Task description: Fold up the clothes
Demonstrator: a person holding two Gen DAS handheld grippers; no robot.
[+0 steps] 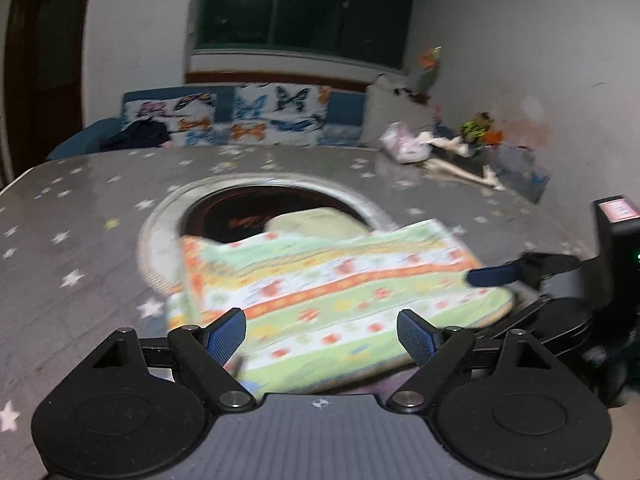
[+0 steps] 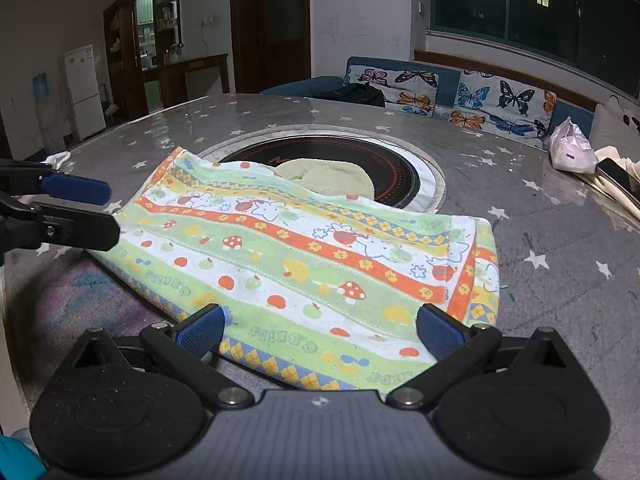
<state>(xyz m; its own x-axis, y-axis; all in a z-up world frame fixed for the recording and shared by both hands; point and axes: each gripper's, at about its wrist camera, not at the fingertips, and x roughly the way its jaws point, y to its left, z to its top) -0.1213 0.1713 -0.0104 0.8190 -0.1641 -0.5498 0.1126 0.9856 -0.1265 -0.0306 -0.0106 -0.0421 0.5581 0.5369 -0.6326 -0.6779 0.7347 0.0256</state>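
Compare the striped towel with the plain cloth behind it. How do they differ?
The striped towel shows orange, green and yellow bands with mushrooms; the plain cloth is pale green, unpatterned. The towel lies mostly on the table; the cloth sits on the black round cooktop. Both lie flat.

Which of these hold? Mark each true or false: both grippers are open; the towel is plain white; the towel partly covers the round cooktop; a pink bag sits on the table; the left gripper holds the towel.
1. Both grippers are open: true, the left gripper and right gripper.
2. False: the towel is striped and patterned.
3. True: it overlaps the cooktop.
4. True: the pink bag sits on the table.
5. False: it grips nothing.
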